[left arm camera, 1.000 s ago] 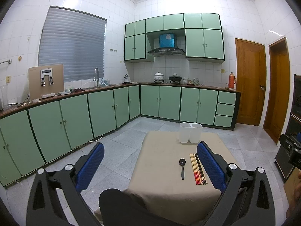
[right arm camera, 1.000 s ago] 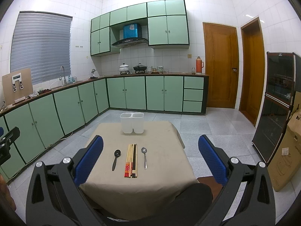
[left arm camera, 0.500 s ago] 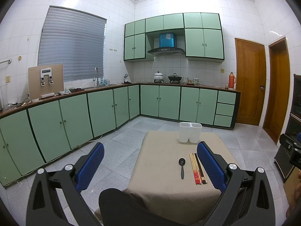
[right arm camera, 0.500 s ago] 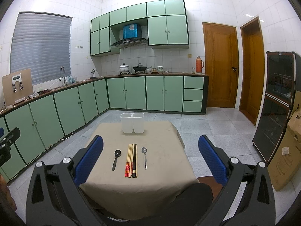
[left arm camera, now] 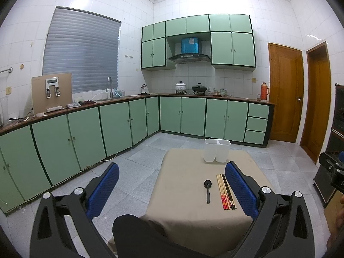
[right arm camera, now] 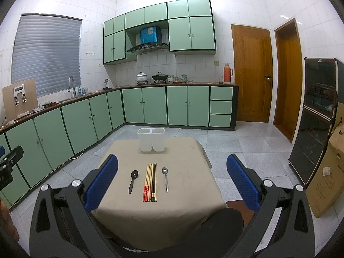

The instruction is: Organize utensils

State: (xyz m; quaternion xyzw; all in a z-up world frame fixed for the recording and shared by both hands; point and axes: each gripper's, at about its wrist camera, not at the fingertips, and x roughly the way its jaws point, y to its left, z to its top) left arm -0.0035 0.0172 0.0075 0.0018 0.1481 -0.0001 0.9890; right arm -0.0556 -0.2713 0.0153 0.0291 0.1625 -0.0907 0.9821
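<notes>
On a small table with a beige cloth lie a black spoon, a row of several chopsticks and a metal spoon. A white two-compartment holder stands at the far edge, with nothing showing above its rims. My right gripper hangs open above the near half of the table, the utensils between its blue pads. My left gripper is open too, off the table's left side; the black spoon, chopsticks and holder show near its right pad.
Green floor cabinets with a worktop run along the left and back walls. Two wooden doors are at the back right. A dark glass cabinet and a cardboard box stand to the right. A person's dark knee meets the table's near edge.
</notes>
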